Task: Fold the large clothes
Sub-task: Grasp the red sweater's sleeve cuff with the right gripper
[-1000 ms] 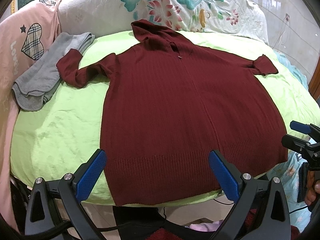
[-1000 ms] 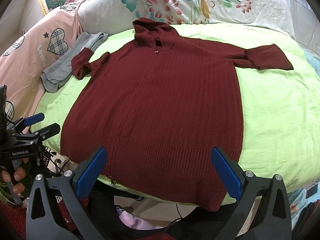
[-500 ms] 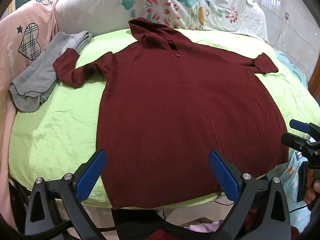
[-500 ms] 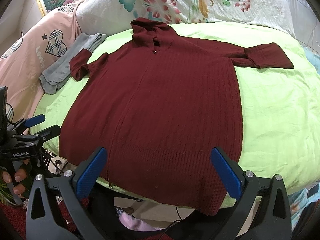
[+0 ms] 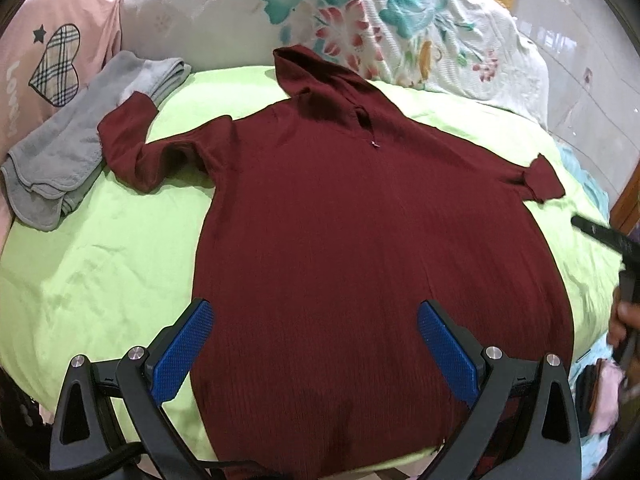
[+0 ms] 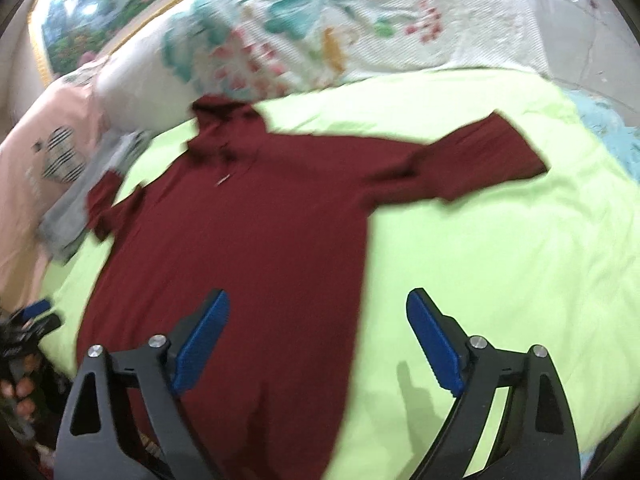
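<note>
A large dark red hooded sweater (image 5: 360, 240) lies spread flat, front up, on a lime green bed cover (image 5: 100, 264), hood toward the far pillows and sleeves out to each side. My left gripper (image 5: 316, 344) is open and empty, hovering over the sweater's lower hem. My right gripper (image 6: 318, 340) is open and empty above the sweater's lower right side (image 6: 248, 248), its right finger over bare green cover (image 6: 500, 260). The right sleeve (image 6: 480, 160) points to the far right. The right wrist view is blurred.
A folded grey cloth (image 5: 80, 148) lies by the left sleeve cuff. A pink garment with a plaid heart (image 5: 48, 64) lies at far left. A white floral pillow (image 5: 360, 28) lines the back. The bed's near edge is under the grippers.
Both grippers moved forward over the bed and sweater. The right gripper also swung right, now straddling the sweater's right edge, and its view is motion-blurred.
</note>
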Demonstrator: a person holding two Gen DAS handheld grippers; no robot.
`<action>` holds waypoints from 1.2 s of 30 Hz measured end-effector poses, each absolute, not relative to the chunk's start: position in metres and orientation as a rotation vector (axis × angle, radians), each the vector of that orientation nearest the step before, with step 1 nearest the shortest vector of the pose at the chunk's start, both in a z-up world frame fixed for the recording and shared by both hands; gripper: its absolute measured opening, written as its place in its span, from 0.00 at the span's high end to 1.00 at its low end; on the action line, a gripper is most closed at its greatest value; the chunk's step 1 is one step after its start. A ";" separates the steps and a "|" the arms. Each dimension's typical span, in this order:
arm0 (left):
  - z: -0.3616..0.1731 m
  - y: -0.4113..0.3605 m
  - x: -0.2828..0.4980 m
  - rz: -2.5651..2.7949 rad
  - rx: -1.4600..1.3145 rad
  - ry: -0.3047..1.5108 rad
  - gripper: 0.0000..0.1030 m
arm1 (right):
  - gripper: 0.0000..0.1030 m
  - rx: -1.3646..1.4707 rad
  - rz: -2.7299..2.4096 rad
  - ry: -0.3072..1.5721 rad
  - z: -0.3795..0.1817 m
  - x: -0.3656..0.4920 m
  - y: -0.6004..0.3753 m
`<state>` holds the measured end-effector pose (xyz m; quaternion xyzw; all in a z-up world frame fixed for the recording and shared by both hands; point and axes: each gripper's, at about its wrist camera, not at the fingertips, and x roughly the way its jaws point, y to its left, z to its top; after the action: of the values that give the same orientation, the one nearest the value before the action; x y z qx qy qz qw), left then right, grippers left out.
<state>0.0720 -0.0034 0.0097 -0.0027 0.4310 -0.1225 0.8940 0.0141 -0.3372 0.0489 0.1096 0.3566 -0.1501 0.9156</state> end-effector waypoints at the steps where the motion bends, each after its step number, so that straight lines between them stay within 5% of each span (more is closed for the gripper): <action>1: 0.010 -0.004 0.076 -0.252 -0.009 0.896 0.01 | 0.21 0.211 -0.331 0.728 0.053 0.024 -0.350; 11: -0.008 -0.027 0.120 -0.268 -0.003 0.961 0.01 | 0.37 0.161 -0.402 0.910 0.010 0.107 -0.426; 13: -0.013 -0.032 0.124 -0.271 0.014 0.971 0.01 | 0.50 0.164 -0.407 0.940 -0.004 0.115 -0.438; 15: -0.018 -0.037 0.128 -0.281 0.026 0.978 0.01 | 0.81 0.183 -0.436 0.951 -0.008 0.116 -0.452; 17: -0.021 -0.041 0.129 -0.286 0.041 0.979 0.01 | 0.94 0.240 -0.417 0.933 -0.006 0.112 -0.459; 26: -0.026 -0.042 0.129 -0.313 0.024 0.967 0.01 | 0.96 0.409 -0.225 0.780 0.035 0.117 -0.416; 36: -0.027 -0.014 0.131 -0.279 -0.055 0.958 0.01 | 0.96 0.599 0.192 0.783 0.026 0.230 -0.279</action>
<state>0.1315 -0.0137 -0.0269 -0.0261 0.4592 -0.1339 0.8778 0.2302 -0.2790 0.0256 0.2870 0.3754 0.0921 0.8765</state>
